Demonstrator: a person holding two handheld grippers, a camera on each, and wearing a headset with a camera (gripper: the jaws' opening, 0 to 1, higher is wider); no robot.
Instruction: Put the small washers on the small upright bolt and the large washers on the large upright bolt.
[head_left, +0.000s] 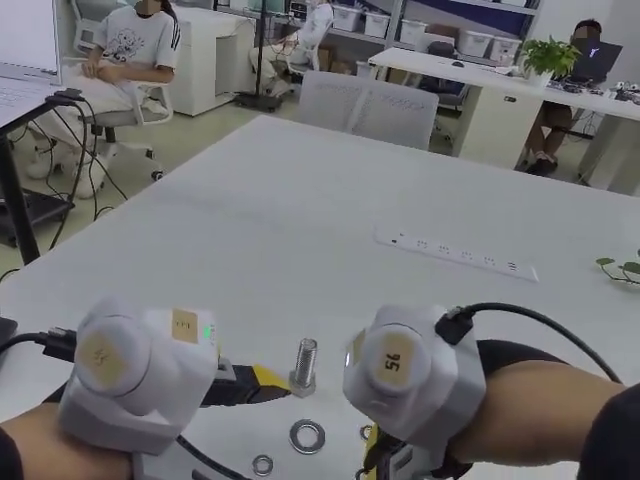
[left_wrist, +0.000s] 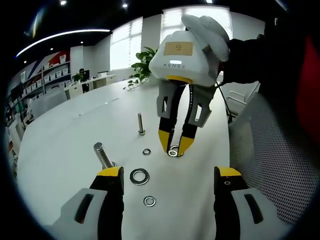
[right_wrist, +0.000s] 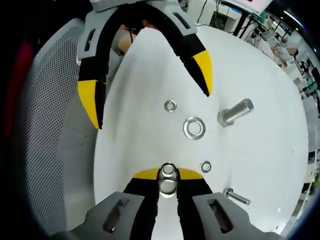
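No washer is on a bolt yet. The large upright steel bolt (left_wrist: 102, 155) and the small upright steel bolt (left_wrist: 141, 123) both stand bare on the white table (left_wrist: 65, 130). The right gripper (left_wrist: 173, 146) has its jaws pinched on one held steel washer (right_wrist: 168, 170) down at the table; I cannot tell its size. The left gripper (left_wrist: 168, 172) has its jaws wide apart and empty. Loose on the table lie one large steel washer (left_wrist: 139, 176), a near small steel washer (left_wrist: 149, 201) and a far small steel washer (left_wrist: 146, 151). That makes two bolts and four washers.

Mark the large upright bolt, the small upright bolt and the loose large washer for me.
large upright bolt (left_wrist: 102, 154), left gripper view, on its threaded shank.
small upright bolt (left_wrist: 140, 123), left gripper view, midway up its shank.
large washer (left_wrist: 133, 177), left gripper view, on its metal ring.
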